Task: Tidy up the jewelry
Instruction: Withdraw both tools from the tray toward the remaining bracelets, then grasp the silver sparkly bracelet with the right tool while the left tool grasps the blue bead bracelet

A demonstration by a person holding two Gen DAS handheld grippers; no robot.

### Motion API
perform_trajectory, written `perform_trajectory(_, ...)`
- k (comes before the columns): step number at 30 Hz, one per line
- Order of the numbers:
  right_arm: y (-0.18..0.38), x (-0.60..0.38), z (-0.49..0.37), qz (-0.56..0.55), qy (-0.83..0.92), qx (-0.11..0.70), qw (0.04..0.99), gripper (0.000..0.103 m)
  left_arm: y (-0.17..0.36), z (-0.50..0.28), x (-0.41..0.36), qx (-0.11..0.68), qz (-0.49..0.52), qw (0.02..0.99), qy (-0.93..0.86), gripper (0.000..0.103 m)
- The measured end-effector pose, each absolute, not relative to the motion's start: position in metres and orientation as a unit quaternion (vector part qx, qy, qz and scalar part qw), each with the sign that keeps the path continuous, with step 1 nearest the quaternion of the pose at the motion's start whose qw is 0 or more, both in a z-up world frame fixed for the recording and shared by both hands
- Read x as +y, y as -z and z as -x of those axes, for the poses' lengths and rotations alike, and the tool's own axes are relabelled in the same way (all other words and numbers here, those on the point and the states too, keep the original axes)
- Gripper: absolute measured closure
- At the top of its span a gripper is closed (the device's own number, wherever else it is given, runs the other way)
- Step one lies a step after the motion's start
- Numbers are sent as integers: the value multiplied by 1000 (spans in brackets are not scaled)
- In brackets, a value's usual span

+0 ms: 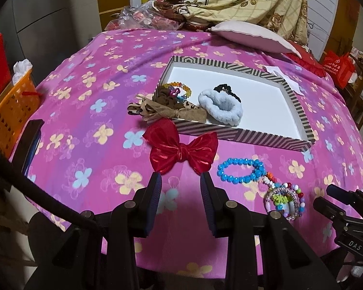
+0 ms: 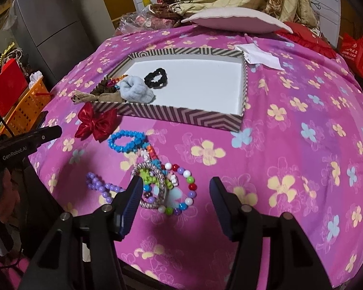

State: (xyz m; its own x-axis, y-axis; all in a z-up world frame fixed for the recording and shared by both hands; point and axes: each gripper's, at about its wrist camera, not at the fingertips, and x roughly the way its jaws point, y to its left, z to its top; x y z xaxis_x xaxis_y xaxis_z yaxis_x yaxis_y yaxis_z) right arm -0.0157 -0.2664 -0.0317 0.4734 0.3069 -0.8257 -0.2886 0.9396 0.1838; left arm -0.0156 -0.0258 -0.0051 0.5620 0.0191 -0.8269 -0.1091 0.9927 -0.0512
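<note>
From the left wrist view, the left gripper [image 1: 180,177] hangs spread over the bed [image 1: 84,96], holding nothing. The red bow [image 1: 181,151] lies straight ahead, just beyond its fingertips, wings spanning left to right across the gap, so this hand looks the nearer one for it. The striped box [image 1: 242,134] sits just past the bow, already holding a fluffy blue scrunchie [image 1: 220,106] and a black hair tie [image 1: 227,89]. The blue bead bracelet [image 1: 242,170] lies to the right.

From the right wrist view, the right gripper [image 2: 176,186] is spread wide and empty. A tangle of bracelets [image 2: 167,186] lies between its fingers, nearer the left one, whether touching I cannot tell. A purple bead bracelet [image 2: 101,184] lies left of it, the box well ahead.
</note>
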Motion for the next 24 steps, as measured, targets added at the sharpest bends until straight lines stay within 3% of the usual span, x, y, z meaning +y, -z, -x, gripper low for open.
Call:
perform_trajectory(16, 55, -251, 17, 20, -187, 496, 848, 43, 30, 14, -22, 505, 81, 859, -11, 49)
perform_trajectory(24, 61, -232, 7, 69, -201, 487, 847, 62, 45, -7, -24, 533, 135, 835, 22, 49)
